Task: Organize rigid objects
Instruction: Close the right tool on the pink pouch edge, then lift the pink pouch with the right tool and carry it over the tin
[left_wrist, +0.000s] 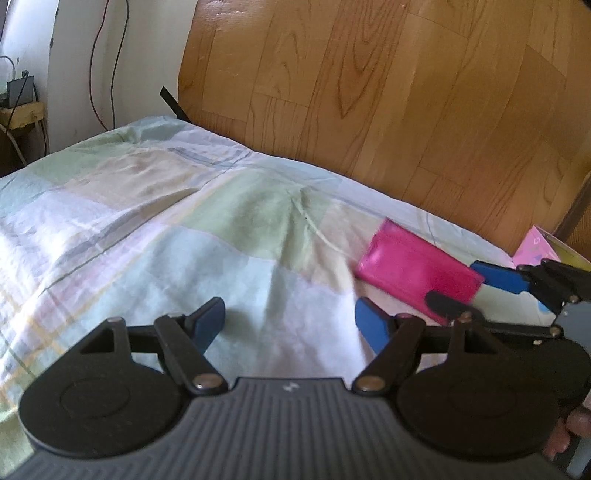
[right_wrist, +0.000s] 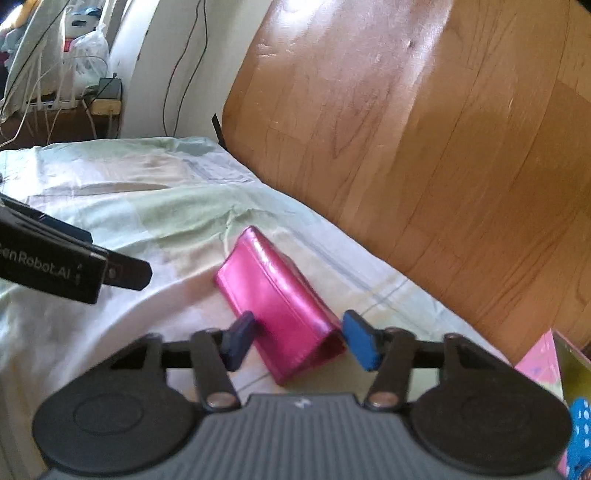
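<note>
**Pink wallet between the right jaws**

Blue-padded, the right gripper (right_wrist: 299, 341) straddles the near end of a shiny pink wallet (right_wrist: 275, 295) lying on the pastel patchwork bedsheet (right_wrist: 110, 206); its jaws are part closed, the pads close beside the wallet, though whether they press on it I cannot tell; the left gripper (left_wrist: 290, 325) hangs wide apart over bare sheet with nothing in it; a pink box (left_wrist: 537, 245) sits at the bed's far right corner; behind rises a wood-grain headboard (right_wrist: 424, 129); cables (left_wrist: 107, 62) trail down the white wall.
</note>
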